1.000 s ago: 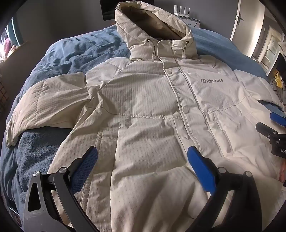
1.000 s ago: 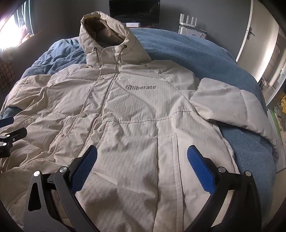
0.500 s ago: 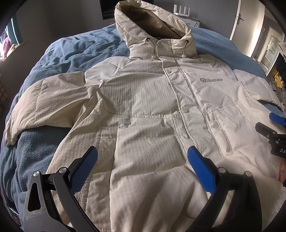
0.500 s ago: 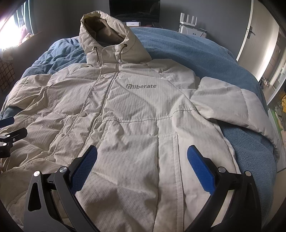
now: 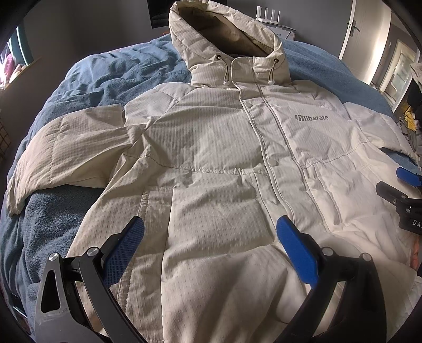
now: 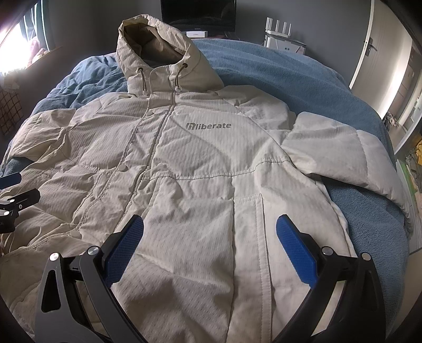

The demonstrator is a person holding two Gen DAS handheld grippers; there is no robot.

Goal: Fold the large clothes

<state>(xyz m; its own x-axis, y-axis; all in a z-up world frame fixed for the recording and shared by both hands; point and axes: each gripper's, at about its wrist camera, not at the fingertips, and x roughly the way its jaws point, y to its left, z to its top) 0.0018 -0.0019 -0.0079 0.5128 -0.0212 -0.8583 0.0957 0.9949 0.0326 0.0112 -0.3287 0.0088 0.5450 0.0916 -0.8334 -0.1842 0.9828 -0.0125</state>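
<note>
This is a bedroom in a home: a wide bed covered by a rumpled blue fleece blanket [image 6: 277,76] fills the middle of both views. Beyond the bed at twelve o'clock a dark television screen [image 6: 197,13] stands against a grey wall [image 6: 316,15], with a white router [image 6: 278,33] and its upright antennas at about one o'clock. A white door with a lever handle [image 6: 369,44] stands at two o'clock, daylight pours through a window [image 6: 13,50] at ten o'clock, and piled clothing [image 5: 412,105] lies at three o'clock in the left wrist view.
</note>
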